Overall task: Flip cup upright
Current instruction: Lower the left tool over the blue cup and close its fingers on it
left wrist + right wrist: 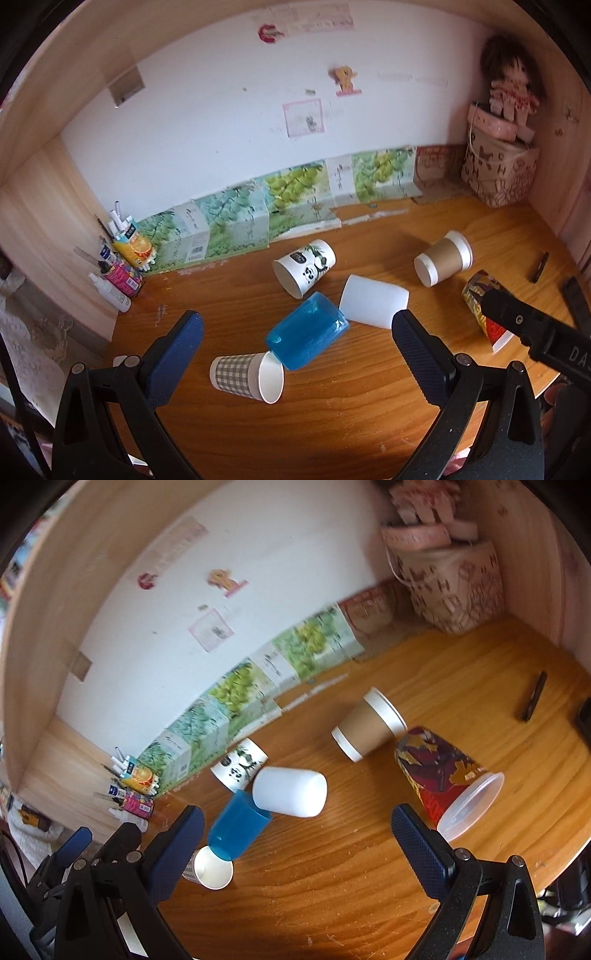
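Several cups lie on their sides on the wooden desk [332, 424]. A blue translucent cup [306, 332] lies in the middle, touching a grey checked paper cup [247, 374] and a plain white cup [373, 301]. A panda-print cup [304, 267], a brown-sleeved coffee cup [443, 262] and a red patterned cup [484, 314] lie around them. My left gripper [295, 354] is open and empty above the blue cup. My right gripper [295, 849] is open and empty; the blue cup [236, 827], white cup [291, 792] and red patterned cup [443, 782] lie ahead of it.
Green printed cartons [258, 206] line the back wall. Pens and tubes [122, 258] stand at the back left. A patterned bag [498, 173] with a doll stands at the back right. A dark pen [532, 698] lies at the right. Wooden side walls enclose the desk.
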